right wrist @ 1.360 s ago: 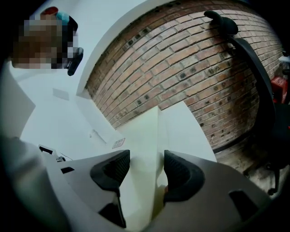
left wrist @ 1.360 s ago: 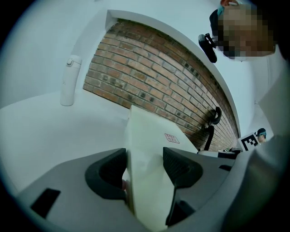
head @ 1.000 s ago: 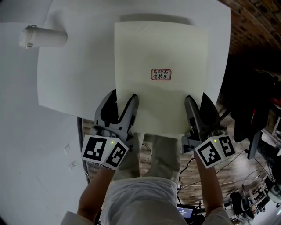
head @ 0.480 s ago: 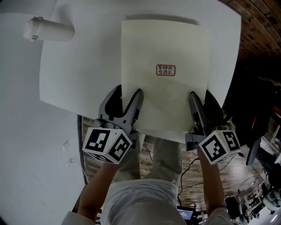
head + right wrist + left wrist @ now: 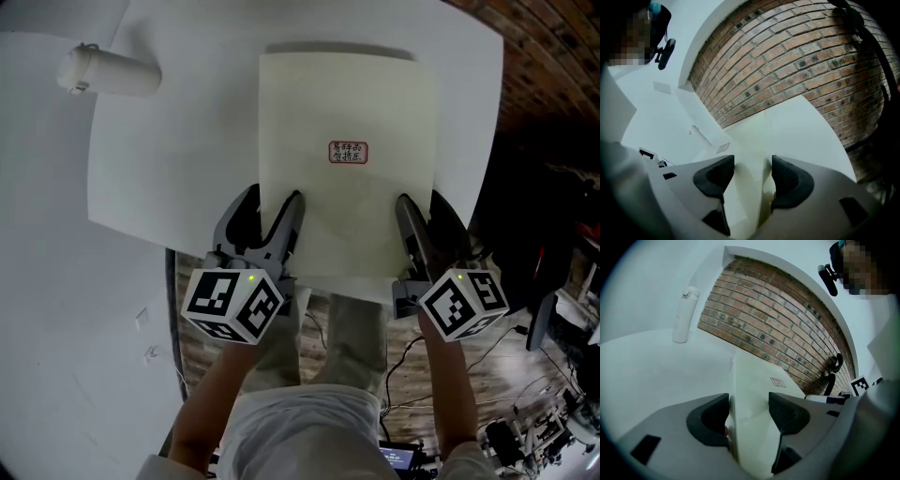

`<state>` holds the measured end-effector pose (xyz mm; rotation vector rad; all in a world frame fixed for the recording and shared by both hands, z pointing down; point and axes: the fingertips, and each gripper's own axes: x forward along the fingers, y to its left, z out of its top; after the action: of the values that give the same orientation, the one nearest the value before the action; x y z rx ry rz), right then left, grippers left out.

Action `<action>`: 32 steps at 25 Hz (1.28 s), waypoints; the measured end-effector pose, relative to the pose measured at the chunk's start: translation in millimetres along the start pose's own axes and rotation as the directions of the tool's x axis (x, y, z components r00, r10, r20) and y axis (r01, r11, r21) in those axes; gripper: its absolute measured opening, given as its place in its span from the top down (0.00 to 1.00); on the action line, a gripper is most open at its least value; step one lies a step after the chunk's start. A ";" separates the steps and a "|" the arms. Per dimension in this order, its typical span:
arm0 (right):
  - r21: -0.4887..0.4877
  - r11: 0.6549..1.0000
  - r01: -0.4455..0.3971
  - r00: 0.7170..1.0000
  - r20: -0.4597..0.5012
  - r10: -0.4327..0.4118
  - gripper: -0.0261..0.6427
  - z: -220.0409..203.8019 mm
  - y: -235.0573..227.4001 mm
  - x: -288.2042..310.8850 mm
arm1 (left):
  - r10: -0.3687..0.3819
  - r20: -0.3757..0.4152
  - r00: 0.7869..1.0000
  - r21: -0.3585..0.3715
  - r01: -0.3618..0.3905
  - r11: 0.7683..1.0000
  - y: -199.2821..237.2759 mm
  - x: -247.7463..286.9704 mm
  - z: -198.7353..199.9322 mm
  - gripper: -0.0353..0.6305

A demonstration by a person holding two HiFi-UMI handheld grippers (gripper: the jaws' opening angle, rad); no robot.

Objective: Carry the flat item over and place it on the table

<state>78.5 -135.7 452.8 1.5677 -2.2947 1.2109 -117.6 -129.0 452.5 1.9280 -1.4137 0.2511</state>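
Your left gripper (image 5: 270, 204) and right gripper (image 5: 421, 202) both have their jaws spread. Each straddles the near edge of the cream flat sheet (image 5: 347, 103) without pinching it. The sheet stretches away over the white table (image 5: 159, 150), with a red-stamped label (image 5: 348, 152) at mid-sheet. A white cylinder (image 5: 108, 73) lies at the far left.

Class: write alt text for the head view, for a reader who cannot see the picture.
Seen from above, a person's left gripper and right gripper straddle the near edge of a cream sheet with a red-framed label, spread over a white table, jaws apart. A white bottle sits at the table's far left.
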 end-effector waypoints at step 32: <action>-0.093 0.995 0.042 0.993 0.116 -0.031 0.79 48.2 68.4 -79.3 | -0.092 0.038 0.995 0.152 0.085 0.985 -63.2 -90.3 59.4 0.81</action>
<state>74.5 -99.0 343.6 1.6788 -2.3424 1.0125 -110.3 -90.8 333.5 2.1260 -1.3677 0.2812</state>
